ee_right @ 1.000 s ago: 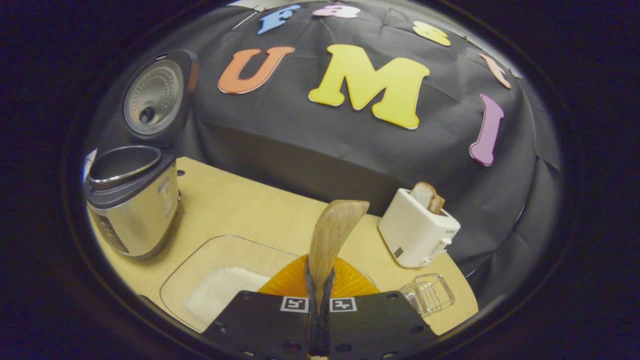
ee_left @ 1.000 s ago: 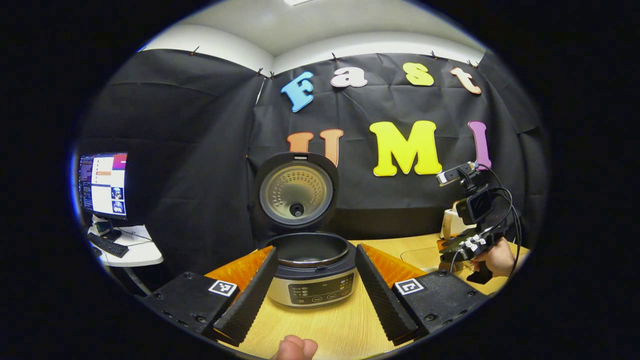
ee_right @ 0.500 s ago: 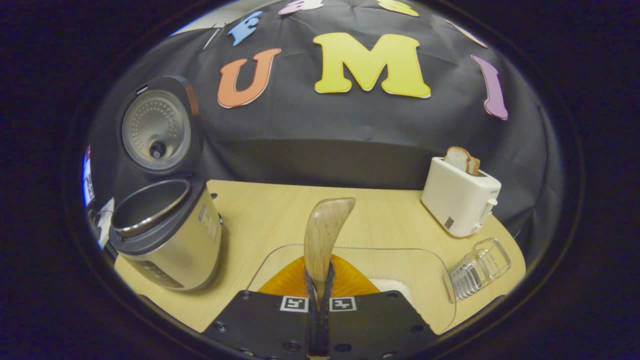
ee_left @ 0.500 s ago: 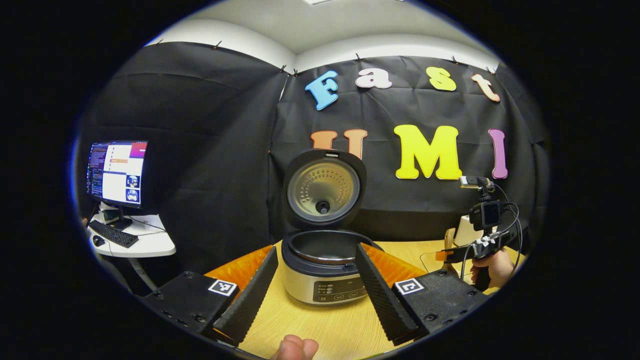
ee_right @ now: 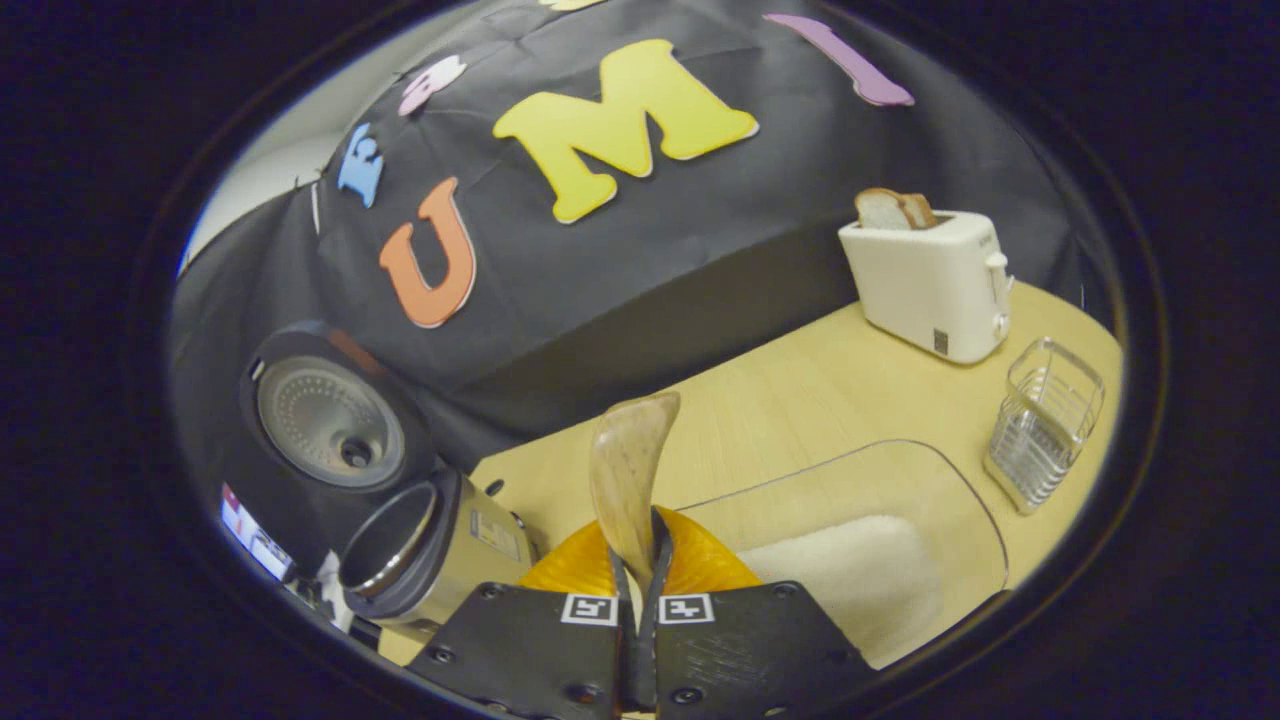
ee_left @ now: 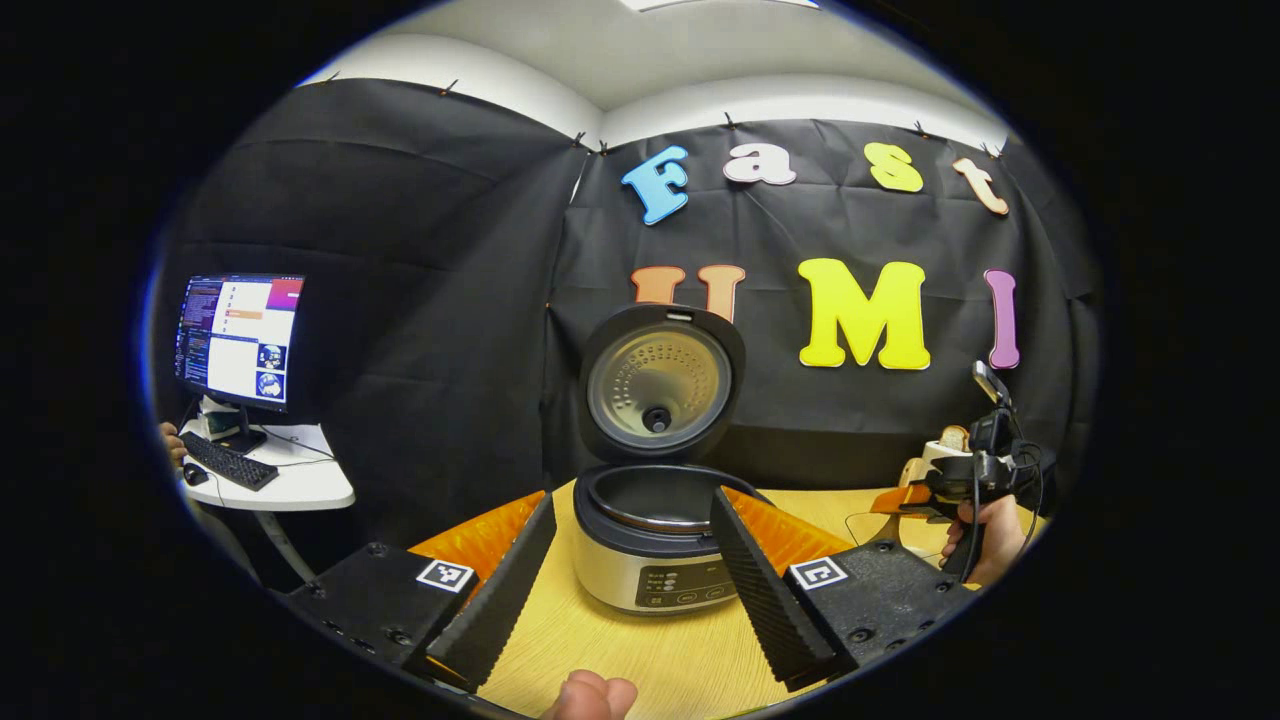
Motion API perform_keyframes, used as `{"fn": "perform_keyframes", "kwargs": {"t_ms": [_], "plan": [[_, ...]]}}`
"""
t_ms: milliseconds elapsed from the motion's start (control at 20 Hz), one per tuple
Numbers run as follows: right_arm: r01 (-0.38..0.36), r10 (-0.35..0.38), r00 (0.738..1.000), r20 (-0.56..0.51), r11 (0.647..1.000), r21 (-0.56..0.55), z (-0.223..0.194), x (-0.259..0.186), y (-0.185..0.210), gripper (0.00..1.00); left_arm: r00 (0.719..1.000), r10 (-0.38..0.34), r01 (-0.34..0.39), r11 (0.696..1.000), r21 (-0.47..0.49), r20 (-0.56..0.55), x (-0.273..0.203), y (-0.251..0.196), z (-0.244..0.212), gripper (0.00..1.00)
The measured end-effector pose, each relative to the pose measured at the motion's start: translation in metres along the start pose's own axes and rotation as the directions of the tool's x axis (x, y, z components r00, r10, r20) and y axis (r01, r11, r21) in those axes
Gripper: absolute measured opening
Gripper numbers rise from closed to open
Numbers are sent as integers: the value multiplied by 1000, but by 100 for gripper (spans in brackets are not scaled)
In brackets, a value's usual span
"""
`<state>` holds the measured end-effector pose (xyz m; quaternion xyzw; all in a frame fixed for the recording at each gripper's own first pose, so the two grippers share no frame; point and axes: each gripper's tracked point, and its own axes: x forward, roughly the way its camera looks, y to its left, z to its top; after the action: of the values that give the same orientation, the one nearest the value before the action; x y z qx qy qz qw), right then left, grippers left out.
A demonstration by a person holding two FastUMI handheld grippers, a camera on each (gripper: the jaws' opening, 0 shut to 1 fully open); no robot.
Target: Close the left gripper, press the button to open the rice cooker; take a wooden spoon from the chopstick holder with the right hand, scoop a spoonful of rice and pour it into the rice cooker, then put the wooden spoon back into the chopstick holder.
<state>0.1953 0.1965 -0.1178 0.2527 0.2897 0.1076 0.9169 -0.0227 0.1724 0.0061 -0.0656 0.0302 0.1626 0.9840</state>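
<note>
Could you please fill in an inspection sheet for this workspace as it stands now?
Surface: light wooden table.
Job's things: rice cooker open, lid upright, inner pot looks empty; wooden spoon; clear tray holding rice; clear chopstick holder looks empty.
Clutter: white toaster with bread.
Grippers: left gripper open, facing the cooker; right gripper shut on the spoon's handle, bowl upward.
Cables: black leads on the right gripper's rig.
Surroundings: side desk with monitor and keyboard.
</note>
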Motion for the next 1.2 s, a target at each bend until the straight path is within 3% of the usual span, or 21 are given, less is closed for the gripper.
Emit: {"fn": "perform_keyframes", "kwargs": {"t_ms": [350, 950, 1200], "plan": [[-79, 76, 997, 21, 964, 254, 14, -8, -16, 0, 1000, -4, 4, 1000, 14, -9, 2, -5, -6, 98], [-150, 117, 988, 105, 898, 415, 43, -31, -42, 0, 1000, -8, 8, 1000, 13, 12, 4, -15, -7, 98], [-184, 137, 981, 139, 889, 420, 60, -44, -32, 1, 1000, -17, 17, 1000, 13, 10, 5, -17, -9, 98]]}}
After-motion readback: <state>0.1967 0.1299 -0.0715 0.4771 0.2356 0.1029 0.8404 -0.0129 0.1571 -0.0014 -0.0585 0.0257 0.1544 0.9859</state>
